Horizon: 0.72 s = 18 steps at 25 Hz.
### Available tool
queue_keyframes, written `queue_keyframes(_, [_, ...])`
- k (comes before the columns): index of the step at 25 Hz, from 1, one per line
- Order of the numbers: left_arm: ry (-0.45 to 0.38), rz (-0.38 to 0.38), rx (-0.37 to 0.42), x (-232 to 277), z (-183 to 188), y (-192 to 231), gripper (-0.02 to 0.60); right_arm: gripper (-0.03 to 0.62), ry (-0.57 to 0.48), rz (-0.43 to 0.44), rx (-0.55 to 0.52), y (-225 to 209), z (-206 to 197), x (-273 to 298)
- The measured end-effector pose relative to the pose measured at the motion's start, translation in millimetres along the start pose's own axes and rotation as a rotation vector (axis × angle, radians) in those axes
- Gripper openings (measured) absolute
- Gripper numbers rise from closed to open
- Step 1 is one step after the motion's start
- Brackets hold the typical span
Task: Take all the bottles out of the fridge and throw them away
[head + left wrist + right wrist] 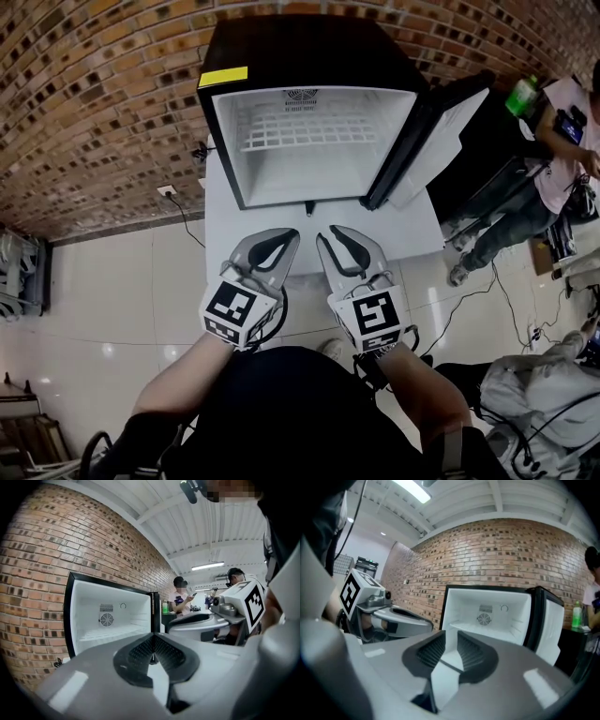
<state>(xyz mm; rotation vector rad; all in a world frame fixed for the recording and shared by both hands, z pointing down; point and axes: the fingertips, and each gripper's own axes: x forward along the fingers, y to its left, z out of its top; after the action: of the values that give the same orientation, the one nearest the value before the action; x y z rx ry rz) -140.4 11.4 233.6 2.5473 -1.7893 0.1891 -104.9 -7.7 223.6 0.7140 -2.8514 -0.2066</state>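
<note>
Brick wall behind. Small black fridge with white liner sits open just ahead of both claws, and I see no bottles inside, so emptying looks done. Left claw is pinched closed and empty; right claw is slightly apart and empty. Green plastic bottle stands far right.

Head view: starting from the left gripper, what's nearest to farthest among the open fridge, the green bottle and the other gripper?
1. The right gripper, just beside the left gripper, on its right.
2. The fridge, straight ahead, its door swung open to the right.
3. The green bottle, far right, beyond that door.
</note>
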Motion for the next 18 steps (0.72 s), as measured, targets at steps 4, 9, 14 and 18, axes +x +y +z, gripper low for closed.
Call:
queue_keyframes(4, [-0.017, 0.021, 0.007, -3, 8, 8, 0.003, 0.036, -0.003, -0.019, 0.005, -4, 1, 4])
queue_keyframes(9, [-0.030, 0.018, 0.023, -2, 14, 7, 0.003, 0.003, -0.020, -0.036, 0.013, -11, 9, 5])
queue_keyframes(14, [-0.045, 0.016, 0.037, 1, 23, 9, 0.003, 0.003, -0.023, -0.039, 0.018, -10, 15, 6])
queue_keyframes(18, [-0.051, 0.016, 0.045, 2, 27, 11, 0.003, 0.003, -0.021, -0.039, 0.017, -8, 17, 7])
